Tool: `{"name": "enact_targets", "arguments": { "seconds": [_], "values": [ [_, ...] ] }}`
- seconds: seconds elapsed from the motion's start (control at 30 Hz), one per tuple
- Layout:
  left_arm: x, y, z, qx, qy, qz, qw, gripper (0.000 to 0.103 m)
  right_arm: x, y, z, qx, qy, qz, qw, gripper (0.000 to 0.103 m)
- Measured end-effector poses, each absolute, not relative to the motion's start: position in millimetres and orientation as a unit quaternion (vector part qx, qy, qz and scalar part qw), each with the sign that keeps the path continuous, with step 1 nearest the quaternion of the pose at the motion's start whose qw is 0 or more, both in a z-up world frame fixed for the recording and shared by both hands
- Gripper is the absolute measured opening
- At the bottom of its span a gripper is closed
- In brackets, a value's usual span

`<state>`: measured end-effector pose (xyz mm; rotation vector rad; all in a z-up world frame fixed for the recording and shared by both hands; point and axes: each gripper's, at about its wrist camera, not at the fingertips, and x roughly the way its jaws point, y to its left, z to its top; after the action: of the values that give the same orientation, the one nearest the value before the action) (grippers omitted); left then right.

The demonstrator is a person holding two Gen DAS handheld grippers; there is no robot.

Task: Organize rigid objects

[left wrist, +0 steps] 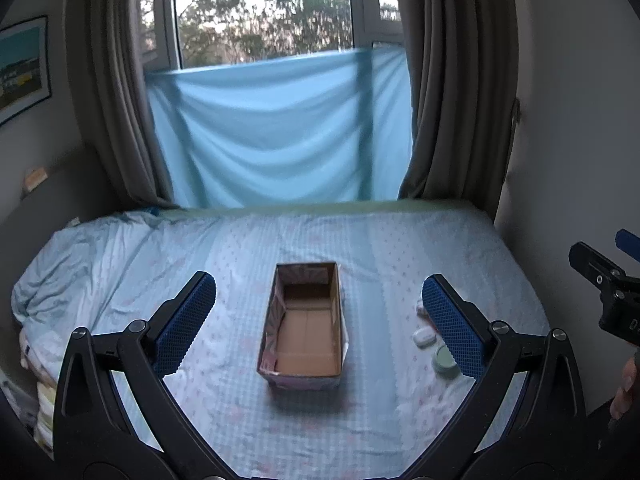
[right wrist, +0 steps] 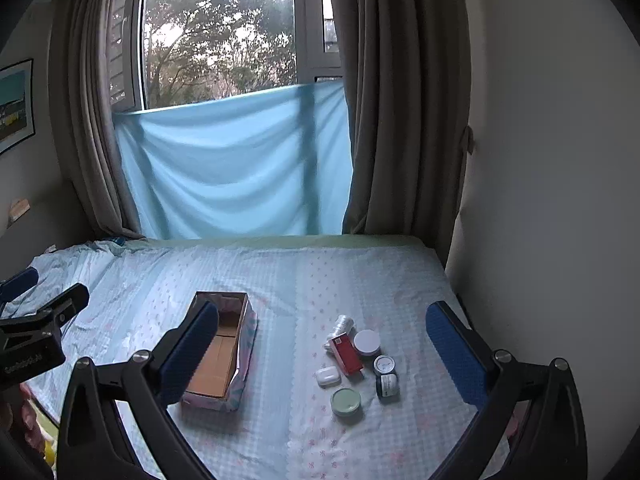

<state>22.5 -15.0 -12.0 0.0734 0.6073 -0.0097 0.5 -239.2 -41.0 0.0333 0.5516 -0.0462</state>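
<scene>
An empty open cardboard box (left wrist: 306, 324) stands on the bed, straight ahead of my open, empty left gripper (left wrist: 318, 304). In the right wrist view the box (right wrist: 218, 360) is at left behind my left finger. My right gripper (right wrist: 320, 340) is open and empty above a cluster of small items: a red box (right wrist: 347, 355), a white round lid (right wrist: 367, 342), a pale green tin (right wrist: 346, 400), a white case (right wrist: 328, 376), a dark jar (right wrist: 387, 385), a small round jar (right wrist: 384, 365) and a clear bottle (right wrist: 343, 325). The green tin (left wrist: 445, 358) and white case (left wrist: 424, 337) also show in the left wrist view.
The bed sheet (right wrist: 280, 280) is light blue with a pattern. A blue cloth (right wrist: 236, 168) hangs over the window between grey curtains. A wall (right wrist: 540, 200) borders the bed on the right. The other gripper shows at the frame edge in the left wrist view (left wrist: 608, 284) and in the right wrist view (right wrist: 36, 328).
</scene>
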Motion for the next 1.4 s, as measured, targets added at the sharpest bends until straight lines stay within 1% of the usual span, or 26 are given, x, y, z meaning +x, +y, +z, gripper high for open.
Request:
{"name": "enact_targets", "arguments": {
  "seconds": [0.13, 0.3, 0.5, 0.67, 0.8, 0.87, 0.93, 1.0, 1.13, 1.27, 1.3, 1.37, 1.4],
  "values": [
    [40.6, -10.0, -33.4, 0.021, 0.337, -0.014, 0.941, 0.102, 21.9, -241.4, -62.1, 0.026, 0.299, -0.011, 0.954, 0.103],
    [74.6, 20.2, -83.2, -0.005, 0.391, -0.028, 0.92, 0.102, 45.3, -232.5, -96.6, 0.028, 0.324, -0.026, 0.945, 0.103],
    [135.9, 91.0, -175.6, -0.03, 0.462, -0.032, 0.886, 0.102, 80.1, -221.8, -157.2, 0.07, 0.373, -0.065, 0.923, 0.103],
    [185.6, 145.6, -270.2, -0.04, 0.528, -0.039, 0.847, 0.102, 102.4, -221.8, -215.3, 0.133, 0.414, -0.101, 0.895, 0.103],
    [215.3, 177.4, -346.0, -0.079, 0.582, -0.052, 0.808, 0.097, 113.4, -222.4, -263.0, 0.174, 0.437, -0.128, 0.873, 0.103],
    [224.8, 188.0, -383.7, -0.102, 0.606, -0.058, 0.787, 0.092, 118.0, -221.7, -283.1, 0.181, 0.448, -0.14, 0.864, 0.103],
    [231.1, 193.4, -414.4, -0.115, 0.626, -0.064, 0.769, 0.084, 122.6, -222.6, -304.9, 0.183, 0.461, -0.15, 0.855, 0.103],
    [236.6, 195.0, -439.8, -0.122, 0.639, -0.072, 0.756, 0.081, 126.9, -225.3, -325.5, 0.189, 0.473, -0.159, 0.846, 0.103],
    [238.4, 188.4, -470.1, -0.124, 0.652, -0.091, 0.742, 0.08, 134.6, -236.6, -362.7, 0.208, 0.486, -0.175, 0.83, 0.103],
    [240.2, 182.3, -483.1, -0.124, 0.655, -0.101, 0.739, 0.076, 142.8, -250.2, -395.7, 0.213, 0.493, -0.197, 0.82, 0.103],
    [241.0, 181.9, -486.6, -0.125, 0.655, -0.102, 0.738, 0.074, 145.4, -253.1, -402.5, 0.212, 0.494, -0.201, 0.819, 0.103],
    [242.2, 178.5, -491.0, -0.124, 0.658, -0.105, 0.735, 0.066, 150.5, -260.0, -418.1, 0.209, 0.5, -0.21, 0.814, 0.103],
    [242.8, 175.9, -489.4, -0.123, 0.661, -0.106, 0.733, 0.058, 153.9, -264.3, -426.6, 0.208, 0.505, -0.217, 0.809, 0.103]
  ]
}}
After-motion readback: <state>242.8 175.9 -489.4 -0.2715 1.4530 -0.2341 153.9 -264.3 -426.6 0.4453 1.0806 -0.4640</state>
